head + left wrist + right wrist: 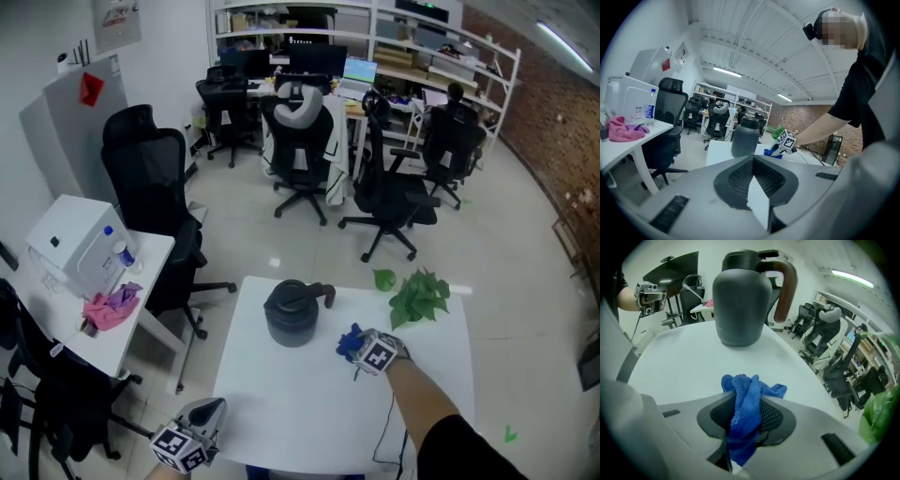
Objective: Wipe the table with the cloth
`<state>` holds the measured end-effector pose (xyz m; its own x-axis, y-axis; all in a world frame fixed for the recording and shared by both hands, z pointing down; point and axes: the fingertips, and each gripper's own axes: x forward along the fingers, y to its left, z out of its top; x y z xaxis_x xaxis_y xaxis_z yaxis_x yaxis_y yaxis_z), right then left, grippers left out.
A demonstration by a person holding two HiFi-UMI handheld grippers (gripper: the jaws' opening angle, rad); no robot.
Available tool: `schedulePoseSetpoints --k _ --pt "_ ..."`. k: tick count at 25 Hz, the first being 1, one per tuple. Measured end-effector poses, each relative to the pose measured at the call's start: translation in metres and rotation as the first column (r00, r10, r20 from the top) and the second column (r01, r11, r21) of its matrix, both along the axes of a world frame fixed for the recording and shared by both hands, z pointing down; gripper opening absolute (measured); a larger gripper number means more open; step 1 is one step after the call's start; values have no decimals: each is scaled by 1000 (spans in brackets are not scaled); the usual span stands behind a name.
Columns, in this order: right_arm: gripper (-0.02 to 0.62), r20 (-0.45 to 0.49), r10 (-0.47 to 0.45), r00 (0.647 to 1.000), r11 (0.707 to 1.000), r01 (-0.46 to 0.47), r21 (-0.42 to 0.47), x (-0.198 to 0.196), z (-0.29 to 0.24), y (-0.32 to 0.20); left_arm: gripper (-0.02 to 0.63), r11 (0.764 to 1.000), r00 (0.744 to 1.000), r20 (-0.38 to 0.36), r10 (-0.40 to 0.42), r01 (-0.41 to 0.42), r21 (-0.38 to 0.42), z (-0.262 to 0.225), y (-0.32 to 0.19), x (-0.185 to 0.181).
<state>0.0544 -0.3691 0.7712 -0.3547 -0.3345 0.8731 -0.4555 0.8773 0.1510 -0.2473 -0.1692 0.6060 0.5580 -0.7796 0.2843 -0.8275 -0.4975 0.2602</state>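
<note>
A blue cloth [348, 339] is bunched between the pads of my right gripper [355, 346], which is shut on it just right of a dark jug [292, 314] on the white table [300, 403]. In the right gripper view the cloth [745, 414] hangs from the right gripper [747, 398] over the tabletop [684, 366], with the jug [740, 296] close ahead. My left gripper [207, 411] hovers at the table's near left corner, jaws together and empty. The left gripper view looks past its closed tips [753, 158] at the jug [745, 137] and the cloth [772, 153].
A green leafy plant [419, 295] lies at the table's far right corner. A thin cable [384, 431] trails along the near right. To the left stands a side desk [141, 328] with a white box [75, 246] and a pink rag [111, 307]. Black office chairs [150, 187] stand behind.
</note>
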Motion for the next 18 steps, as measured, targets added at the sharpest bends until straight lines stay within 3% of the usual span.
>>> schedulePoseSetpoints --k 3,7,10,13,18 --pt "101 18 -83 996 996 83 -8 -19 -1 37 0 1000 1000 -7 -8 8 6 -2 2 -3" --pt "101 67 -245 967 969 247 -25 -47 -4 137 0 1000 1000 -19 -1 1 13 -4 1 1" --pt "101 83 -315 945 947 319 -37 -52 0 170 0 1000 999 -30 9 -9 19 -5 0 8" --pt "103 100 -330 939 941 335 -38 -47 3 144 0 1000 999 -32 22 -21 18 -5 0 15" --pt "103 47 -98 994 995 99 -3 -15 2 21 0 1000 1000 -6 27 -27 1 -6 7 10"
